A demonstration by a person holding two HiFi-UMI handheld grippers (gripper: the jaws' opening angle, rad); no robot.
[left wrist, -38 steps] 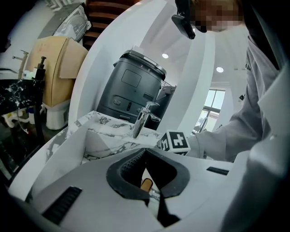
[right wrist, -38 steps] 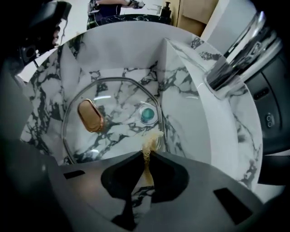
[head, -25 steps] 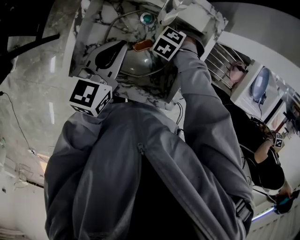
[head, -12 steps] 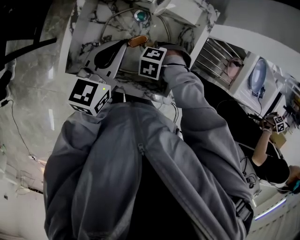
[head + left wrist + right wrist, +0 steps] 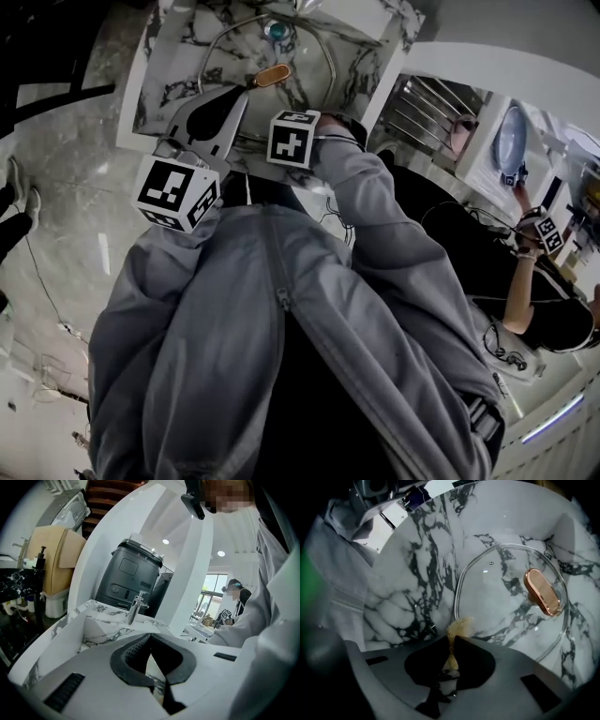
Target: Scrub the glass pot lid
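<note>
The marble sink [image 5: 169, 56] fills the top of the head view, and the lid [image 5: 506, 597] lies flat on its floor, dome side up, nearer the far side than the near edge. A tap [image 5: 135, 607] stands on the rim.

The left gripper [image 5: 150, 637] reaches over the near edge with its jaws closed together and nothing between them, pointing across the basin toward the tap. The right gripper [image 5: 452, 641] tilts steeply down over the lid's near rim, jaws nipped tight on a small yellowish sponge [image 5: 459, 627], of which only a tuft sticks out past the tips. Whether that tuft touches the glass I cannot tell.

The lid is round, so it has no long axis of its own. Its copper handle [image 5: 541, 591] supplies one: an oval bar at the centre, facing up, running roughly along the sink's near edge in the head view and slanting from upper left to lower right in the right gripper view.

The step looks like bringing the sponge onto the glass. To do it well, lower until the tuft flattens, then work in overlapping circles from the rim inward and round both ends of the handle. With so little sponge showing, the hard jaw tips could scrape the glass, so keep the angle steep. A loose lid on smooth marble will probably skate, so the empty left gripper would serve well pressing down the rim.
</note>
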